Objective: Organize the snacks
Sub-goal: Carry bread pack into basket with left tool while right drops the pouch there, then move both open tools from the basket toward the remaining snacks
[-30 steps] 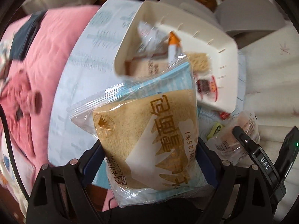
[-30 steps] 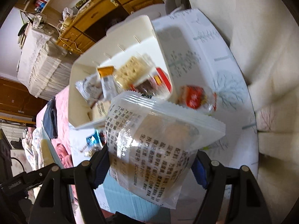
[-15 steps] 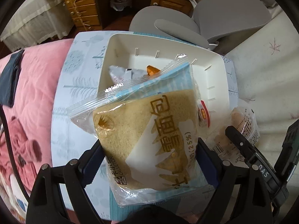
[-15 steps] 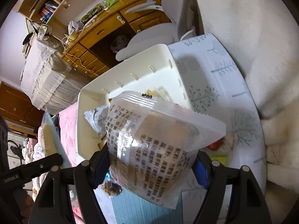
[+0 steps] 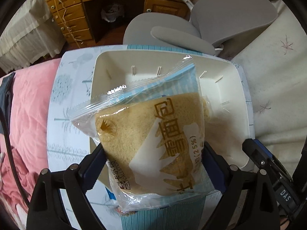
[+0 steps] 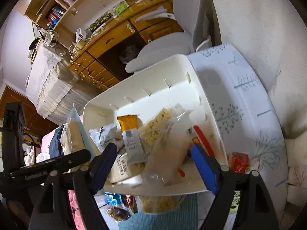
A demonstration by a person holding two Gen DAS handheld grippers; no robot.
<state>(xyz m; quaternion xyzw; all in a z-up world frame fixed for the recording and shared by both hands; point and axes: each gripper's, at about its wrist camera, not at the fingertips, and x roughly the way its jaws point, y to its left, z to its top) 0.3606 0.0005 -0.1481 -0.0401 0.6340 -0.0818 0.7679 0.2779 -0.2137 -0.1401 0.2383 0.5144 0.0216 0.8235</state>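
Left gripper (image 5: 153, 164) jaws clamp bread packet (image 5: 151, 134) above white bin (image 5: 239, 88) rim.

The right gripper (image 6: 153, 163) has just been opening, and its clear bread bag (image 6: 168, 153) is now a blur dropping into the white bin (image 6: 203, 99). The left gripper (image 5: 153, 159) now holds its bread packet (image 5: 151, 134) right over the bin.

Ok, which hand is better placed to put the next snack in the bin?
Left. The left gripper holds the bread packet right over the bin. The right gripper has just been opening, a clear packet loose between its fingers.
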